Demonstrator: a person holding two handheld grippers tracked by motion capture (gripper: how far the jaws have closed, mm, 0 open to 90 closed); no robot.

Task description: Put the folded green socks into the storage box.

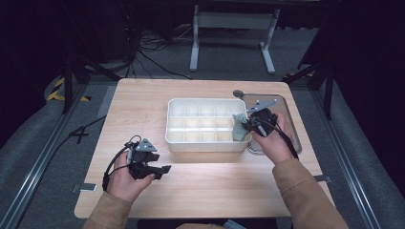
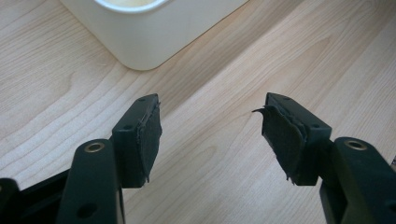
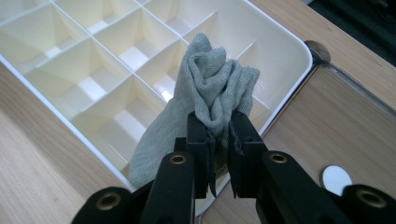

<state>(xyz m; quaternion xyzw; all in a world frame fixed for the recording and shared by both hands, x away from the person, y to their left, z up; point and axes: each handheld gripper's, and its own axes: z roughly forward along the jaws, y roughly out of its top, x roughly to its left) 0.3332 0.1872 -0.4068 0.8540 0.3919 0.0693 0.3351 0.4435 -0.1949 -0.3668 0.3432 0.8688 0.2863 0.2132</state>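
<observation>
From where I stood, the work in hand looked like stowing a sock in the divided box. The right gripper (image 3: 219, 140) had its jaws pinched on a bunched grey-green sock (image 3: 212, 88), the fabric squeezed in a fold between the pads while the loose end hung down over the near rim. It was held above the right end of the white compartment organiser (image 1: 177, 139), which sat in the middle of the wooden table (image 1: 143, 95). Seen from above, the sock (image 1: 240, 127) draped across the organiser's right-hand cells, just beside a clear tray (image 1: 291, 119) lying against the organiser on that side.

The left gripper (image 1: 160, 169) rested low over the table near the organiser's front left corner, apart from it; its jaws stood spread with nothing between them, bare wood showing in the gap.

I judged this to be the placing step, with the sock carried to the box but not yet settled in a cell. The next move would call for lowering the bundle into a single compartment so the trailing end followed it in, then opening the jaws. The hanging tail could easily have caught on a divider or stayed outside the rim.
</observation>
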